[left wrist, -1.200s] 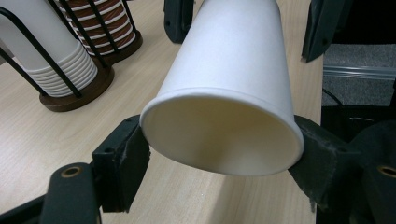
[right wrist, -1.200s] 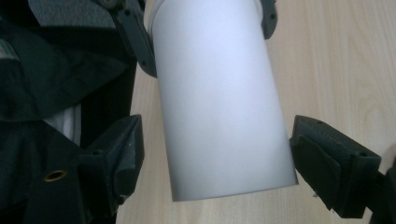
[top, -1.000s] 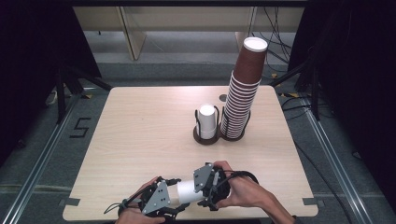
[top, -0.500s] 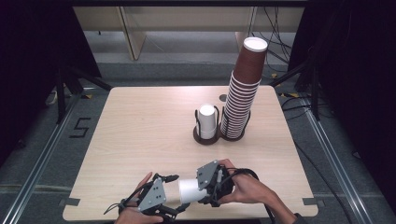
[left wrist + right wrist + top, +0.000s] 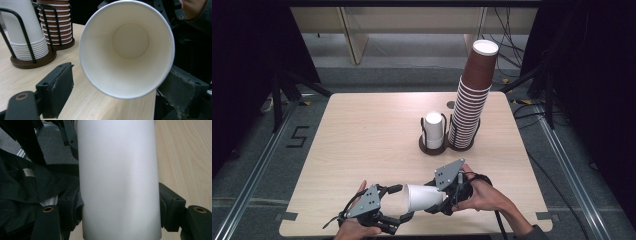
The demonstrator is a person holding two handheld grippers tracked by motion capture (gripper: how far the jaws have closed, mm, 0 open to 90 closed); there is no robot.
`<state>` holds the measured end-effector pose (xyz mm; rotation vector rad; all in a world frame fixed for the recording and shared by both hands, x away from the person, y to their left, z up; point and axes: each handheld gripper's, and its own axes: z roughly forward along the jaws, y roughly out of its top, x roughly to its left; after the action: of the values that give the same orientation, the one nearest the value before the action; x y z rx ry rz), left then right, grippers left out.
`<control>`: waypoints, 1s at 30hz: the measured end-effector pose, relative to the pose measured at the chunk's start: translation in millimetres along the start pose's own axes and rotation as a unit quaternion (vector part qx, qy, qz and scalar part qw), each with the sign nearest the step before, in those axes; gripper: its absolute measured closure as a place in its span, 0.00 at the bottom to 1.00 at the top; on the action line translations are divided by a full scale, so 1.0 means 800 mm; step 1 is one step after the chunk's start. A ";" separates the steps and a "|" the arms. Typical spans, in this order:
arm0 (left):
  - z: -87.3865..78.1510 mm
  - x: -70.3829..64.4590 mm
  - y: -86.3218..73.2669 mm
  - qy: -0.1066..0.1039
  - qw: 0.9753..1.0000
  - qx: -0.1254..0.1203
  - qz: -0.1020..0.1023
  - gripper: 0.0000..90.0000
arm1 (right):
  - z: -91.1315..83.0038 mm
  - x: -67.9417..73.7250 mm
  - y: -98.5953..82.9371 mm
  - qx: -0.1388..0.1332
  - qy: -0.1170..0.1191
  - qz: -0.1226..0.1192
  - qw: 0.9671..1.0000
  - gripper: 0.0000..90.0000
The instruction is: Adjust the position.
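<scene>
I held the white cup [image 5: 422, 197] on its side near the front edge of the table [image 5: 362, 135], low over the wood, with its open mouth turned toward my left. My right gripper [image 5: 439, 202] was closed on the cup near its bottom; in the right gripper view both black jaws pressed on the white wall of the cup, one from each side. My left gripper [image 5: 402, 202] was wide open, and its two jaws stood on both sides of the rim of the cup without pressing it. In the left gripper view I looked directly into the cup, to its round bottom. Farther back on the table, well apart from my hands, stood the wire holder [image 5: 432, 142] with a short stack of white cups [image 5: 434, 129], and just beside it the tall stack of brown cups [image 5: 471, 97].
</scene>
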<state>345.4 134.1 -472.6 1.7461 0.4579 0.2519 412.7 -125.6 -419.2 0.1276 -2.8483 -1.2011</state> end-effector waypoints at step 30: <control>0.001 -0.007 0.010 0.005 0.999 0.037 0.018 0.26 | 0.009 0.010 0.009 0.051 -0.046 -0.013 0.998 0.20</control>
<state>341.8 129.5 -464.3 1.8284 0.4478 0.2727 403.7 -116.0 -419.0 0.1159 -2.9974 -1.0921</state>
